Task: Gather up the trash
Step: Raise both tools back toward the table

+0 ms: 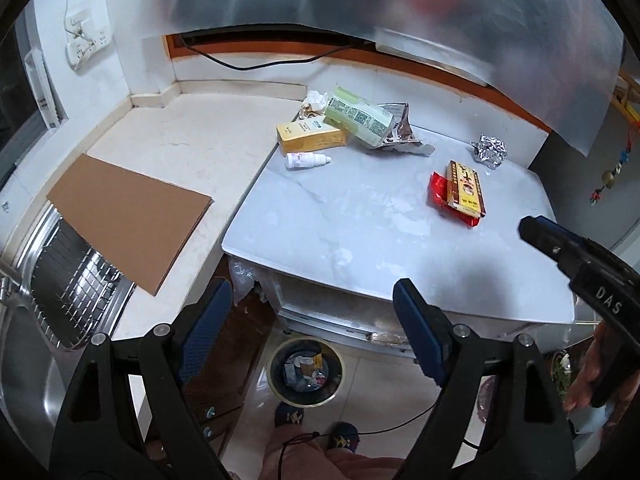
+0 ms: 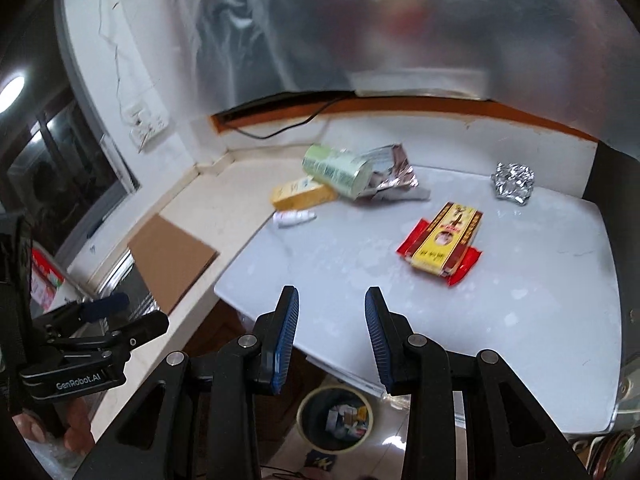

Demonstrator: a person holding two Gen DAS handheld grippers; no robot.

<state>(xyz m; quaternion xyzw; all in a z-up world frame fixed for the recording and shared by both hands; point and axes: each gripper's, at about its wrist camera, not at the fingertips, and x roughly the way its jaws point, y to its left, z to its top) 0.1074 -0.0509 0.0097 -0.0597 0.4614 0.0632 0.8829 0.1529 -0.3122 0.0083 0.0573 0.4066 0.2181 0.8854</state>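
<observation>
Trash lies on a white table (image 1: 360, 240): a yellow and red box (image 1: 466, 188) on a red wrapper (image 1: 438, 194), a foil ball (image 1: 489, 151), a green pack (image 1: 356, 118), a silver wrapper (image 1: 400, 136), a yellow box (image 1: 312, 138) and a small white bottle (image 1: 306, 160). A dark bin (image 1: 305, 372) holding trash stands on the floor below the table's front edge. My left gripper (image 1: 312, 320) is open and empty above the bin. My right gripper (image 2: 332, 328) is open and empty over the table's front edge, near the red wrapper (image 2: 440, 248).
A brown cardboard sheet (image 1: 128, 220) lies on the beige counter (image 1: 192, 152) at the left, partly over a steel sink (image 1: 48, 320). A black cable (image 1: 248, 65) runs along the back wall. Crumpled tissue (image 1: 314, 102) sits behind the boxes.
</observation>
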